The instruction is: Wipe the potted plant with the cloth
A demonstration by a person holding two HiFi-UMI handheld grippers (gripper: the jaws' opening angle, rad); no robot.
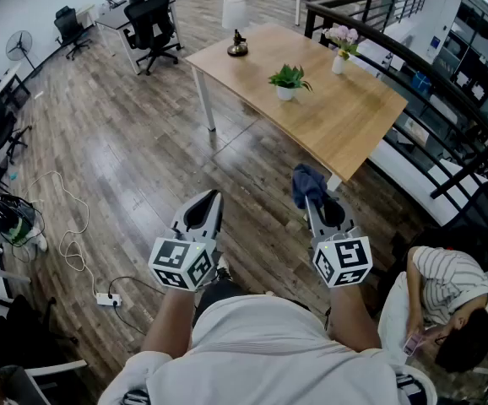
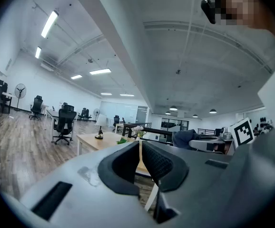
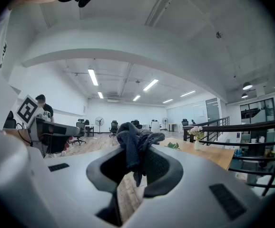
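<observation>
A small green potted plant (image 1: 288, 81) in a white pot stands on the wooden table (image 1: 345, 116), well ahead of both grippers; it also shows as a speck of potted plant (image 2: 122, 140) and potted plant (image 3: 173, 146) in the gripper views. My right gripper (image 1: 307, 194) is shut on a dark blue cloth (image 1: 306, 182), which bunches above the jaws as the cloth (image 3: 136, 144). My left gripper (image 1: 205, 207) is held beside it with its jaws closed together and nothing between them, left gripper (image 2: 141, 148).
A table lamp (image 1: 235, 25) and a vase of pink flowers (image 1: 342, 47) also stand on the table. Black railing (image 1: 447, 91) runs along the right. A seated person (image 1: 447, 302) is at lower right. Office chairs (image 1: 151, 24) and floor cables (image 1: 67, 243) lie left.
</observation>
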